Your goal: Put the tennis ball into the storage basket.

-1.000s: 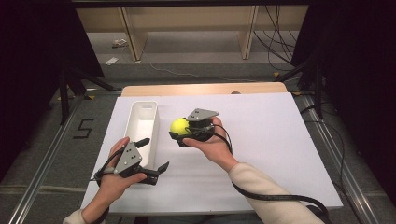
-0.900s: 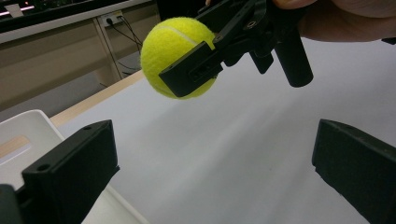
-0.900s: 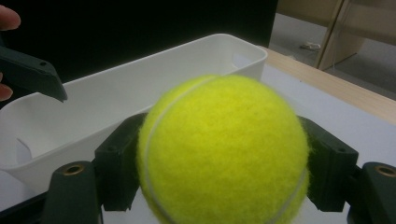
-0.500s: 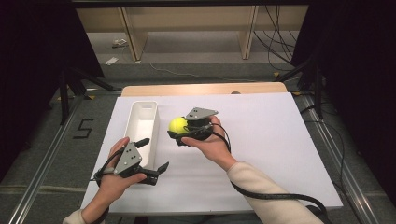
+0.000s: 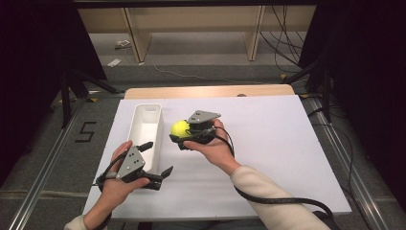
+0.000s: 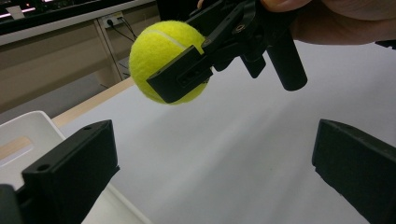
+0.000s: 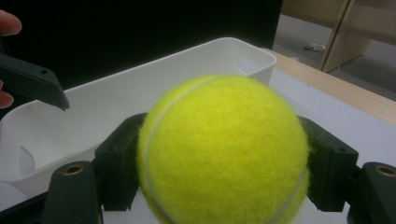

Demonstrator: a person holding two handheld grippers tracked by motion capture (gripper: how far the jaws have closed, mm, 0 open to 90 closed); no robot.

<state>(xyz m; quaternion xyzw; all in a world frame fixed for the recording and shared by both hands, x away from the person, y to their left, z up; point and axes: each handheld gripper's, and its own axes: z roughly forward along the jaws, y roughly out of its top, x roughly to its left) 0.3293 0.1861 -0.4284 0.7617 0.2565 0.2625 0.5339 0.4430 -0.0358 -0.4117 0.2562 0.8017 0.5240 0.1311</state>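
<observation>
A long white plastic bin (image 5: 146,129) lies on the white-topped table (image 5: 277,143), towards its left. Just right of the bin, the right tool (image 5: 178,139) is clamped on a fuzzy yellow tennis ball (image 5: 180,128), held above the table surface. The left tool (image 5: 156,158) sits at the bin's near end with its black jaws spread apart, one over the bin's rim, nothing between them

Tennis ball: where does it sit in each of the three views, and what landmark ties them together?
High view: tennis ball just left of centre, in the right hand-held gripper.
Left gripper view: upper centre-left, clamped between black jaws.
Right gripper view: centre foreground.
Shared landmark: the white bin, beside the ball in all three.
</observation>
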